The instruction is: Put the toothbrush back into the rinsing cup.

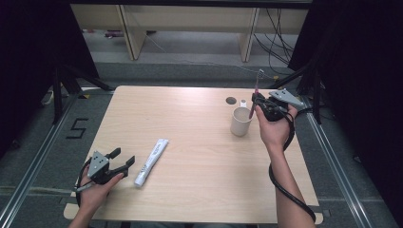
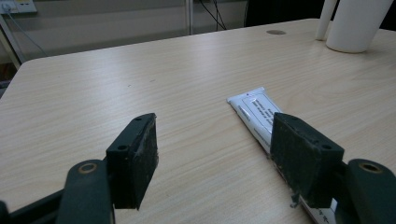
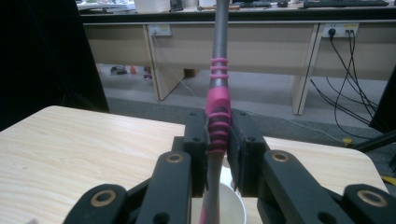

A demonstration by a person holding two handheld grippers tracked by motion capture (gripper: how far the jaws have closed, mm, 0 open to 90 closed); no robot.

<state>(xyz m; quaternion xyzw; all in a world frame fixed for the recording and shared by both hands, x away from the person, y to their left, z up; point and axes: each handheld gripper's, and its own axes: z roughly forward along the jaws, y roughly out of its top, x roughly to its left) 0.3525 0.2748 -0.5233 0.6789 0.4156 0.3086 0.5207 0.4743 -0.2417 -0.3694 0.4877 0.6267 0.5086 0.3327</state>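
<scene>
A pink and grey toothbrush [image 3: 218, 116] stands upright between the pads of my right gripper [image 3: 218, 140], which is shut on its ribbed handle. Seen from above, that gripper [image 1: 256, 100] hovers just right of a white cup [image 1: 240, 121], with the toothbrush [image 1: 257, 85] rising over the table's far edge. The cup's rim [image 3: 233, 198] lies directly under the brush's lower end. A white toothpaste tube [image 1: 151, 162] lies flat near the front left. My left gripper [image 1: 122, 160] rests open beside it, and the tube [image 2: 256, 112] runs under the right pad [image 2: 299, 154].
The wooden table [image 1: 190, 128] has a small round hole [image 1: 231, 100] near the cup. A small white cap [image 1: 243, 102] stands behind the cup. Desk legs and cables sit on the floor beyond the far edge. Black stands flank both sides.
</scene>
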